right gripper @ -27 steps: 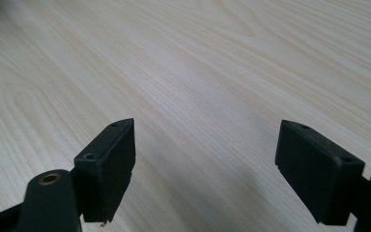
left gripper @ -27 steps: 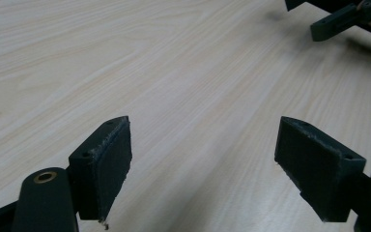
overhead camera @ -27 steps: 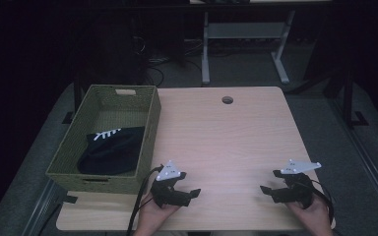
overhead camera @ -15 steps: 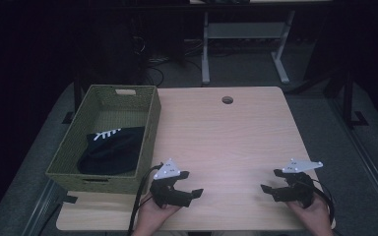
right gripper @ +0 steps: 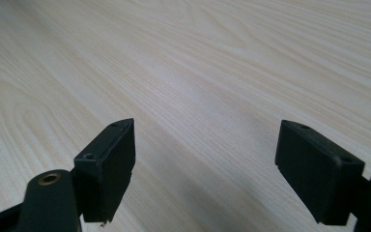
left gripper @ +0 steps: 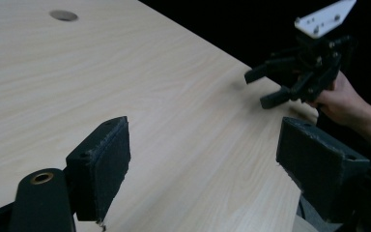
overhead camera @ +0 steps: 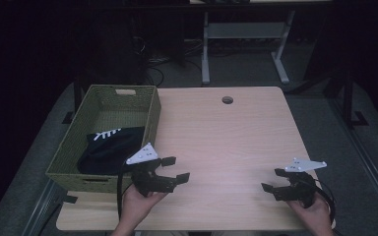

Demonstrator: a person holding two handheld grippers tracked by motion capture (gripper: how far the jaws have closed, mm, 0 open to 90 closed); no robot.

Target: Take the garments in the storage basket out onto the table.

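A: Report the condition of the two black two-jaw grippers.

B: The left gripper (overhead camera: 175, 168) has its jaws set wide apart with nothing between them. It is held above the near left part of the pale wood-grain rectangular table (overhead camera: 226, 142), just beside the near right corner of the olive-green woven rectangular basket (overhead camera: 150, 110). The right gripper (overhead camera: 271, 180) is likewise spread wide and empty, low over the near right corner of the table.

A: Where is the nearest item?

B: A black fabric bundle with a white laced strip (overhead camera: 110, 146) lies inside the basket, toward its near end, apart from both grippers.

A: Clearance?

B: The tabletop between and beyond the grippers is bare. The right gripper sits close to the near and right table edges. The basket's right wall runs along the left side of that open area.

A: Surfaces?

B: The table is smooth laminate with a round cable hole (overhead camera: 227, 100) near its far edge. The jaw pads (right gripper: 108, 169) are flat, matte and blocky. The basket wall has a fine weave and a slot handle.

A: Differences between views?

B: The left gripper view shows the right gripper (left gripper: 265, 87) and its hand (left gripper: 340, 99) across the table; the right gripper view shows wood grain between its pads.
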